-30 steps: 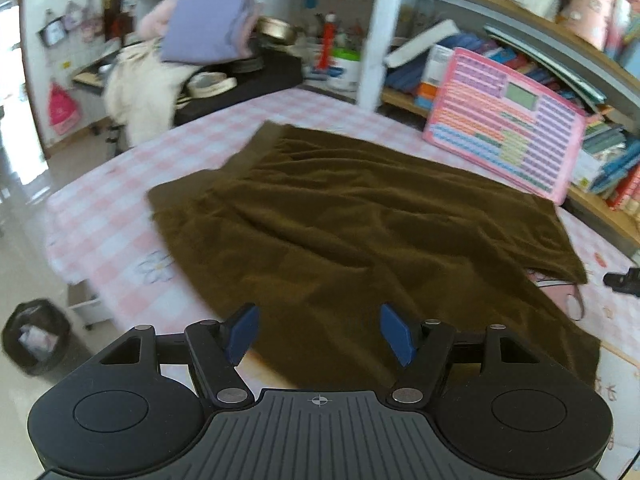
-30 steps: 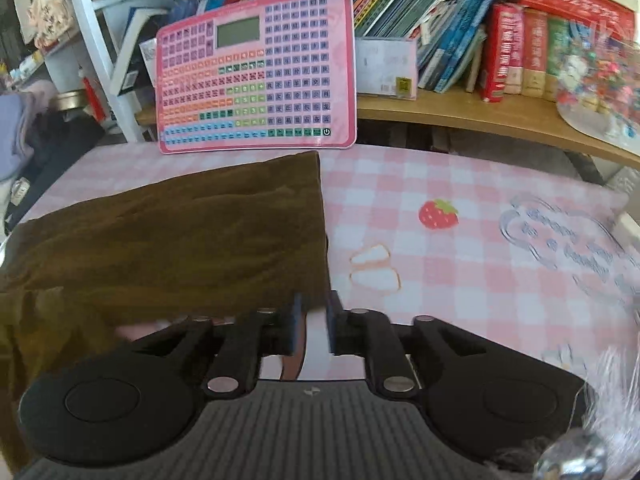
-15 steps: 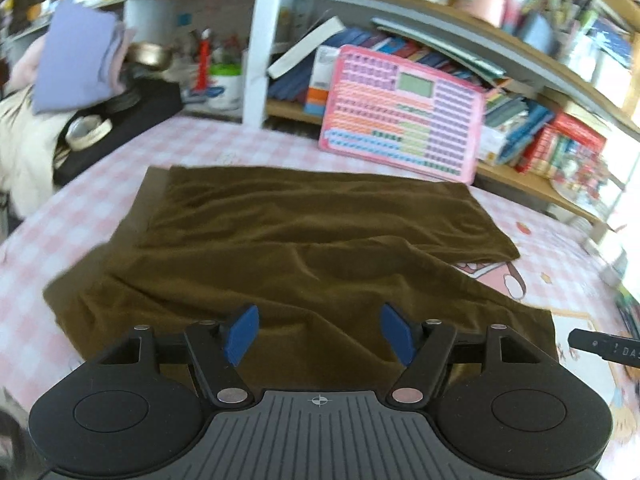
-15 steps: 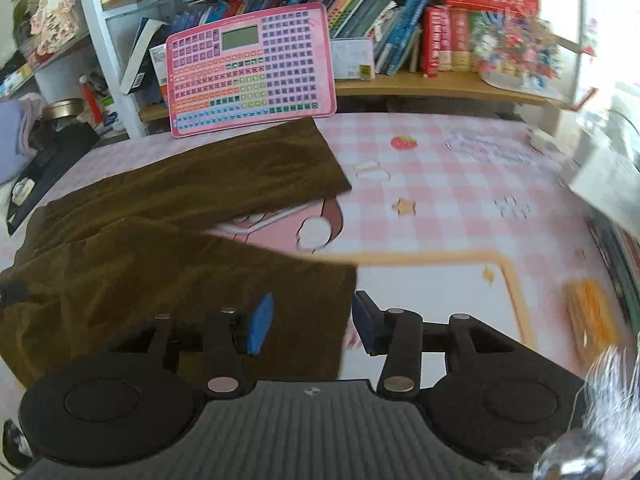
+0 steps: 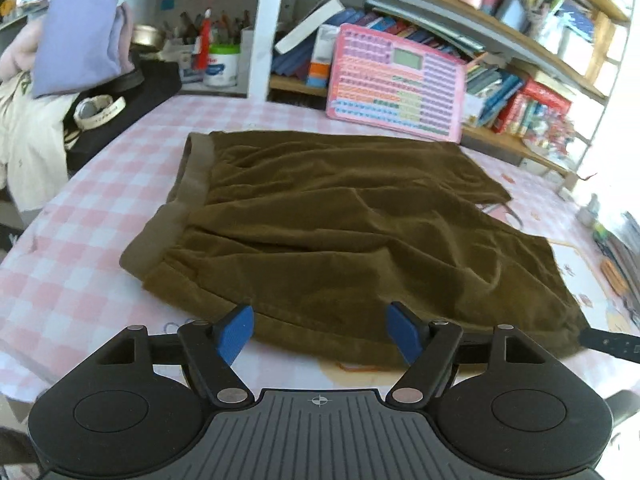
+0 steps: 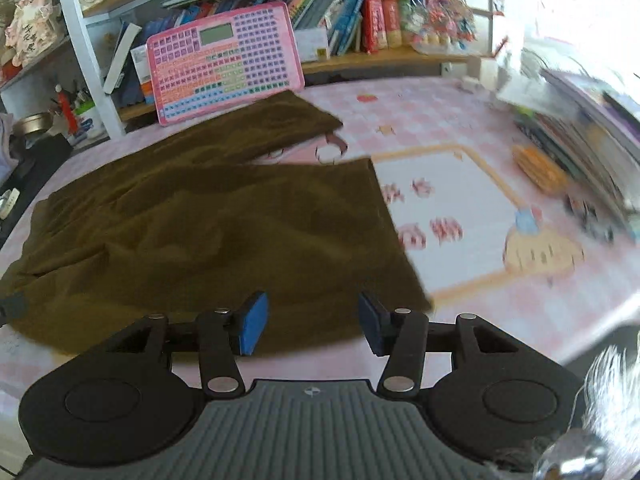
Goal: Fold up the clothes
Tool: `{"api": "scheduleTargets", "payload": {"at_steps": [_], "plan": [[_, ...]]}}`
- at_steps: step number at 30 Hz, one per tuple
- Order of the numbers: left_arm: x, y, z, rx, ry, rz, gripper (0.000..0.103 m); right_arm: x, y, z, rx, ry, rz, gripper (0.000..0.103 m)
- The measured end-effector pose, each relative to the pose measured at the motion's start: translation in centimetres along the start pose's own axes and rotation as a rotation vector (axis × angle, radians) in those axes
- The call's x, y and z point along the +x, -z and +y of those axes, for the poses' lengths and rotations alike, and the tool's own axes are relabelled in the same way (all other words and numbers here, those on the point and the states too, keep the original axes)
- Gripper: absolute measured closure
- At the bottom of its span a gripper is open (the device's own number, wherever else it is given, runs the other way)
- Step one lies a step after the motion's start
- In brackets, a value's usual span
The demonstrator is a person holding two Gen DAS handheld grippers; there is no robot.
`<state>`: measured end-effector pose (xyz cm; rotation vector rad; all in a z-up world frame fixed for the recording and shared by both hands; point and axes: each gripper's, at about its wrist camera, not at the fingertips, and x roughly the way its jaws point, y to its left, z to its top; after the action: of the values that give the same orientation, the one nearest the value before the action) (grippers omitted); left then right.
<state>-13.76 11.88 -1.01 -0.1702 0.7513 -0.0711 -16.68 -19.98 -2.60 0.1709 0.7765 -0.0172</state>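
Observation:
A pair of brown shorts (image 5: 340, 224) lies spread on the pink checked table (image 5: 80, 240), waistband at the left, two legs to the right. It also shows in the right wrist view (image 6: 208, 224), with the near leg hem at the right. My left gripper (image 5: 320, 330) is open and empty, just above the near edge of the shorts. My right gripper (image 6: 312, 320) is open and empty over the near corner of the near leg. A dark tip of the right gripper (image 5: 608, 344) shows at the right edge of the left wrist view.
A pink toy keyboard (image 5: 396, 84) leans on the bookshelf (image 5: 520, 136) behind the table. Folded purple and pale clothes (image 5: 76, 28) sit on a dark stand at the back left. Books and an orange item (image 6: 544, 168) lie at the table's right side.
The right gripper opened after being shut a second ago and pulled back toward the near leg corner. The left gripper swung right along the near edge and stayed open. The shorts lie flatter.

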Motion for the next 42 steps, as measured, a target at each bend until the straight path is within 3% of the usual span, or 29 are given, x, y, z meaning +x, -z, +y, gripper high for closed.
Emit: {"api": "scheduleTargets", "payload": {"at_steps": [12, 17, 19, 22, 30, 42], "plan": [[-1.5, 0.4, 1.5, 0.032, 0.002, -0.042, 0.027, -1.1, 1.3, 2.7, -0.024, 0.008, -0.004, 0.049], [-0.3, 0.1, 2.1, 0.082, -0.009, -0.051, 0.026, 0.1, 1.2, 2.9, -0.035, 0.025, 0.027, 0.045], [0.9, -0.2, 2.9, 0.086, -0.055, -0.042, 0.026, 1.6, 0.9, 2.3, -0.027, 0.056, 0.039, 0.048], [1.6, -0.9, 4.3, 0.046, -0.068, -0.05, 0.026, 3.4, -0.1, 0.7, 0.032, 0.113, 0.035, 0.05], [4.4, -1.0, 6.0, 0.022, -0.137, -0.001, 0.026, 6.8, -2.1, -1.3, 0.052, 0.142, 0.134, 0.056], [6.7, -0.7, 3.5, 0.063, -0.144, 0.036, 0.02, 9.8, -5.2, -4.1, -0.002, 0.157, 0.134, 0.058]]}}
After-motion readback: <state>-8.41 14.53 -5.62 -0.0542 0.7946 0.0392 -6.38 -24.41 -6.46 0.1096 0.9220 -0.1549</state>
